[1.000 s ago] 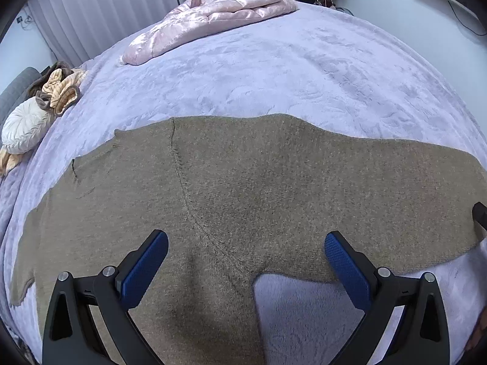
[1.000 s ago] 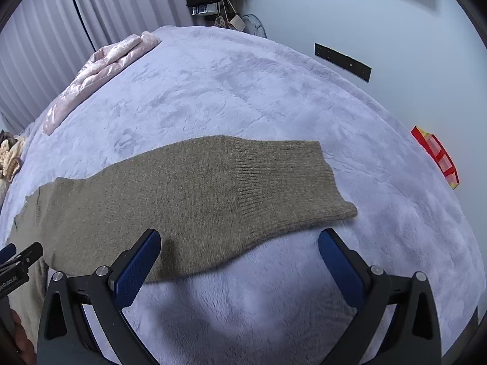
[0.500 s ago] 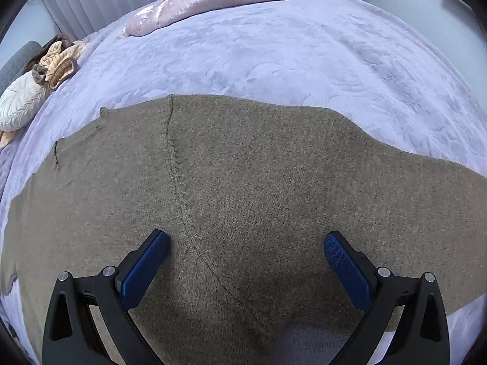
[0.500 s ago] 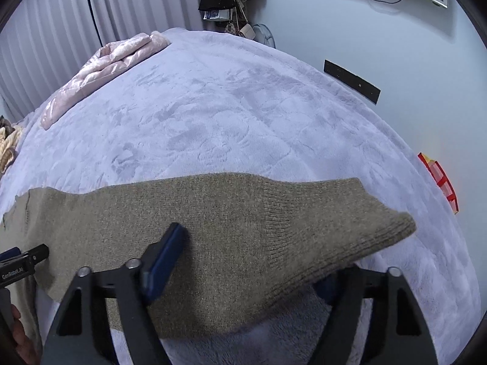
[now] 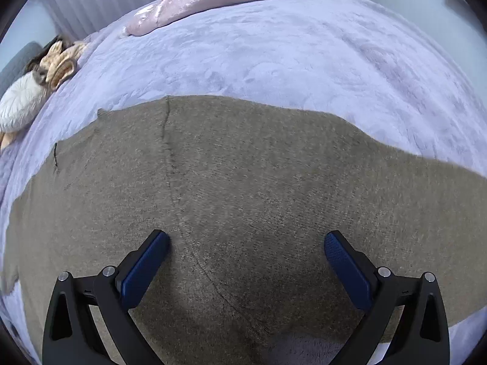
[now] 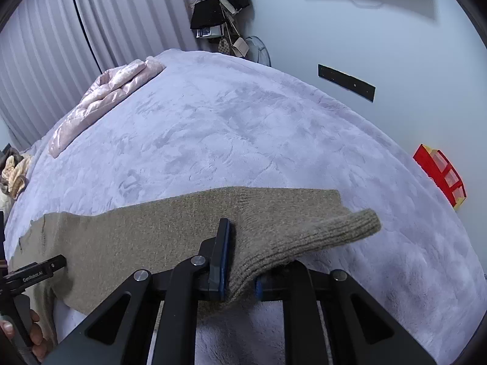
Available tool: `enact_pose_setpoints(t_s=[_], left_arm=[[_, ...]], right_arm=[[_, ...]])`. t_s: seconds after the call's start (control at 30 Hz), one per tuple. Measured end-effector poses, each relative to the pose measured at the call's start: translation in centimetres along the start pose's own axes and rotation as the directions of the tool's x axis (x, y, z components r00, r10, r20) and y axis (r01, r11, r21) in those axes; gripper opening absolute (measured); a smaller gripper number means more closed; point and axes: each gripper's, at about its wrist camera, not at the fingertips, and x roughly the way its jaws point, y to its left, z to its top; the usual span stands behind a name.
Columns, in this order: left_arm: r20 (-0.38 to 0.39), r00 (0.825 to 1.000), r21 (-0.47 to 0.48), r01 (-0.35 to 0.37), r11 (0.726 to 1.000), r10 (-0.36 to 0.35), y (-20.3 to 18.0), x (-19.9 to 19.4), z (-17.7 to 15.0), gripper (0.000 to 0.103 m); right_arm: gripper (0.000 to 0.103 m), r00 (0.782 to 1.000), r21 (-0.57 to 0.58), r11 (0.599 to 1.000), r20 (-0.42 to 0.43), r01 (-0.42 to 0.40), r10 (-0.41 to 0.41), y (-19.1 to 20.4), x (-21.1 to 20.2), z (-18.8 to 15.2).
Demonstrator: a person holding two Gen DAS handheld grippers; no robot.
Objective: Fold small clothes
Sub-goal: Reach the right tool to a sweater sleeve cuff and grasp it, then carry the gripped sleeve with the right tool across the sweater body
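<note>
An olive-brown knit sweater [image 5: 258,200] lies spread flat on the near part of a bed covered by a lavender plush blanket [image 5: 274,60]. The left claw [image 5: 243,252] hangs released, its blue-padded fingers [image 5: 143,269] wide apart, low over the sweater's body near the shoulder seam. The right claw [image 6: 240,270] is clenched on the sweater's sleeve [image 6: 274,228] just behind the ribbed cuff [image 6: 344,228], which is lifted and curls off to the right. At the far left of the bed rests a folded pink satin quilt [image 6: 103,103]. A red box [image 6: 441,176] sits beyond the bed's right edge.
</note>
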Motion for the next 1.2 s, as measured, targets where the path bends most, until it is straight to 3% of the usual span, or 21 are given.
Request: enact_pose_setpoints(t_s=[0.07,0.2,0.6,1.03,1.2], left_arm=[[0.024,0.999,0.042,-0.047,0.998,0.046,-0.8,-0.5,0.1,0.103],[0.030,0.999,0.026,0.024,0.999,-0.025,-0.4,-2.1,0.2,0.103],[0.091,0.992,0.006,0.089,0.996,-0.089,1.9,-5.8,-0.4,0.103],[0.127,0.977,-0.044,0.179,0.983,-0.172,7.2,-8.1,-1.8,0.103],[0.117,0.976,-0.100,0.194,0.976,-0.182,11.8,-7.4,-3.8,0.103]], right_arm=[[0.010,1.000,0.020,1.000,0.025,-0.002,0.001,-0.3,-0.6,-0.1],[0.010,0.998,0.033,0.998,0.043,0.047,-0.049,-0.4,-1.4,-0.3],[0.010,0.989,0.001,0.995,0.110,0.100,-0.100,1.1,-5.7,-0.4],[0.010,0.977,-0.059,0.986,0.155,0.156,-0.146,5.1,-9.2,0.6],[0.010,0.971,-0.105,0.983,0.201,0.150,-0.127,9.0,-11.8,1.3]])
